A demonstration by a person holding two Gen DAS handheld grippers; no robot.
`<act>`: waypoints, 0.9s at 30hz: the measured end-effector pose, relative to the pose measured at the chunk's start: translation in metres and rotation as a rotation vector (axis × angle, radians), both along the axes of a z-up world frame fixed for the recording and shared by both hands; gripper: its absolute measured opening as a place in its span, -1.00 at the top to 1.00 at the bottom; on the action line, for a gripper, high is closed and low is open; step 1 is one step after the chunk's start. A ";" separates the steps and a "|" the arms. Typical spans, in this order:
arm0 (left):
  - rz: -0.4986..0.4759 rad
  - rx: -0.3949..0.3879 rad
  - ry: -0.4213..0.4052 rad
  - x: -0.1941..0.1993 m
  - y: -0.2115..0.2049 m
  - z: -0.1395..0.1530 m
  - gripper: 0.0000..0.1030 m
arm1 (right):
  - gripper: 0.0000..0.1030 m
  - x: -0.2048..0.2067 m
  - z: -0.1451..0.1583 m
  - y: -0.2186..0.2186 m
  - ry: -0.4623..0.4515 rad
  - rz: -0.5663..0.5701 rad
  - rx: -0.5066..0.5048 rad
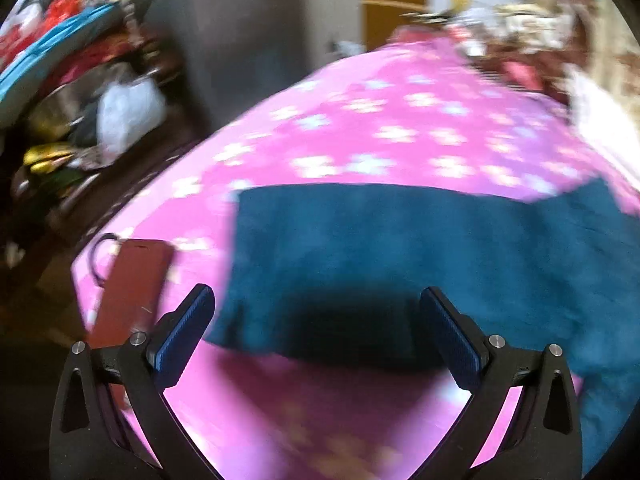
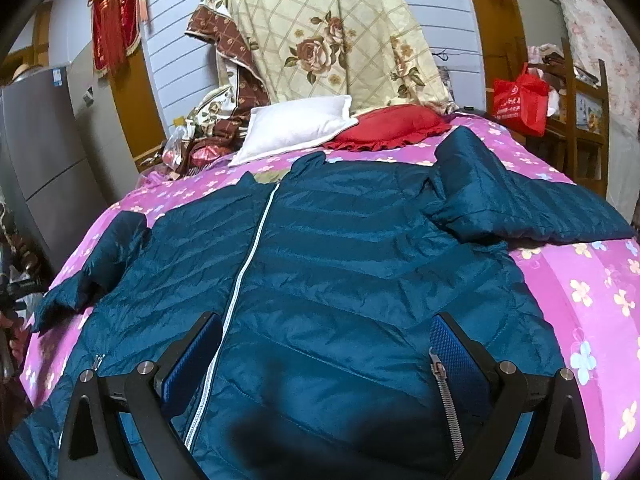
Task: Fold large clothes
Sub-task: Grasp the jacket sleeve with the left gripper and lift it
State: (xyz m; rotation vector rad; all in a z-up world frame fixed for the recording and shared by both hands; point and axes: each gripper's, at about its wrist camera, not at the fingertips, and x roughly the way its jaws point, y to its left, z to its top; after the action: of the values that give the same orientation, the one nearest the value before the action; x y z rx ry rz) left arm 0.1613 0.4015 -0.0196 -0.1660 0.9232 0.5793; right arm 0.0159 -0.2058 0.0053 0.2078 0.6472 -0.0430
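Observation:
A teal quilted jacket (image 2: 340, 280) lies flat and front-up on a pink flowered bedsheet (image 2: 592, 292), its white zipper (image 2: 248, 264) closed. Its right sleeve (image 2: 532, 204) is bent across the upper right; the left sleeve (image 2: 96, 264) angles toward the bed's left edge. My right gripper (image 2: 326, 344) is open just above the jacket's hem, near a pocket zipper (image 2: 446, 396). In the blurred left wrist view, my left gripper (image 1: 316, 320) is open over an edge of the same jacket (image 1: 420, 264), holding nothing.
A white pillow (image 2: 296, 126), a red cushion (image 2: 392, 126) and a floral quilt (image 2: 328, 36) are piled at the bed's head. A brown flat case (image 1: 132, 284) lies near the bed corner. Cluttered shelves (image 1: 80, 92) stand at left; a red bag (image 2: 520, 98) hangs at right.

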 end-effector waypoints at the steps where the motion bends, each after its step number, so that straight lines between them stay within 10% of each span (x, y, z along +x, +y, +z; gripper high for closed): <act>1: 0.028 0.001 0.023 0.004 0.015 -0.008 -0.99 | -0.99 0.001 -0.001 0.002 0.003 0.004 -0.006; 12: -0.086 -0.146 0.034 0.035 0.030 -0.053 -0.93 | -0.99 0.008 -0.009 0.007 0.046 0.005 -0.034; 14: -0.113 -0.137 0.003 0.034 0.023 -0.049 -0.59 | -0.99 0.009 -0.010 0.007 0.050 0.004 -0.034; 17: -0.139 -0.148 -0.036 0.032 0.018 -0.039 0.57 | -0.99 0.008 -0.010 0.005 0.050 0.000 -0.034; 27: 0.012 0.016 -0.160 0.002 0.021 0.063 0.70 | -0.99 -0.011 0.012 -0.017 0.060 -0.113 -0.185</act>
State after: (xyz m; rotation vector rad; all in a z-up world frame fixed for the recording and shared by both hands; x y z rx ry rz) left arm 0.1629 0.4227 0.0436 -0.2008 0.7633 0.5754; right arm 0.0049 -0.2233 0.0175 0.0646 0.6863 -0.2172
